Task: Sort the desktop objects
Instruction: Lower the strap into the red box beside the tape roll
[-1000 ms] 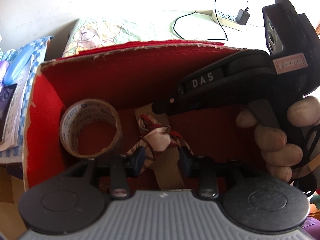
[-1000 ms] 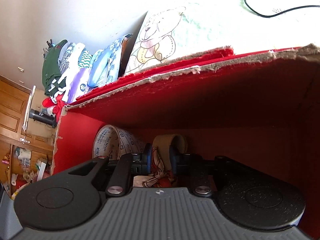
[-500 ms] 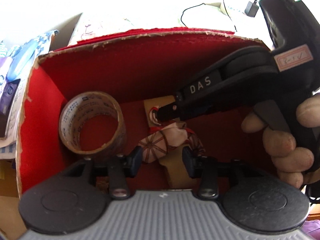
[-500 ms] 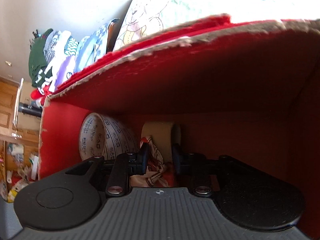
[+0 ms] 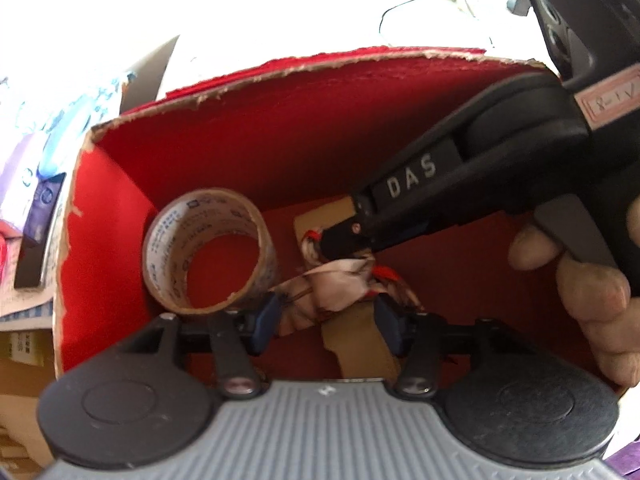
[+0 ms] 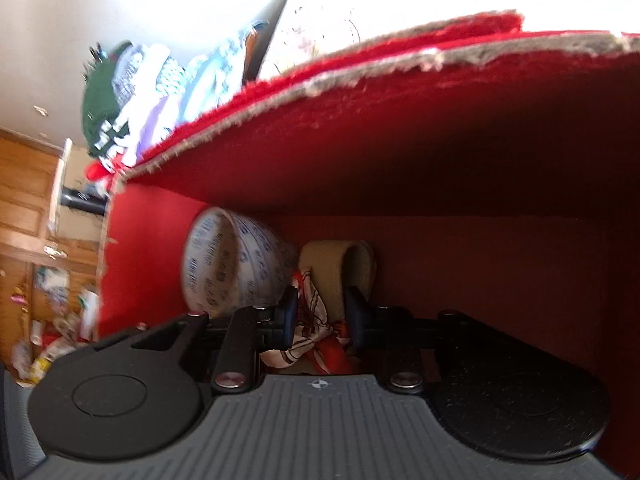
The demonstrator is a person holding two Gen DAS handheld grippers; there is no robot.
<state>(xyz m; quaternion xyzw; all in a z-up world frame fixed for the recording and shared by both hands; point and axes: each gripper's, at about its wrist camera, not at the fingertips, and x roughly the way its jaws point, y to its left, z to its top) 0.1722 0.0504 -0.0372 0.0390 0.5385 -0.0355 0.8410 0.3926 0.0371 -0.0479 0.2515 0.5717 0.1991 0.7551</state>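
left wrist view looks down into my red box (image 5: pixel 280 152), torn along its top edge. my left gripper (image 5: pixel 326 320) hangs over the box floor with its fingers spread; the scarf (image 5: pixel 340 284) and the tan strap (image 5: pixel 360 344) lie between them, and i can't tell whether either pad touches the cloth. a tape roll (image 5: pixel 208 256) stands on edge in the left corner, just beside the scarf. my right gripper (image 5: pixel 340 240) reaches in from the upper right, held in a hand (image 5: pixel 592 292), its tip down on the far end of the scarf.

right wrist view, somewhat blurred, shows the same box (image 6: pixel 400 128) from lower down. here the right gripper (image 6: pixel 320 312) has its fingers narrowly parted with the scarf (image 6: pixel 308 328) bunched between them; whether they pinch it i can't tell. the strap (image 6: pixel 324 264) curls up behind, the tape (image 6: pixel 228 260) beside it on the left. folded clothes (image 6: pixel 132 92) sit beyond the box wall.
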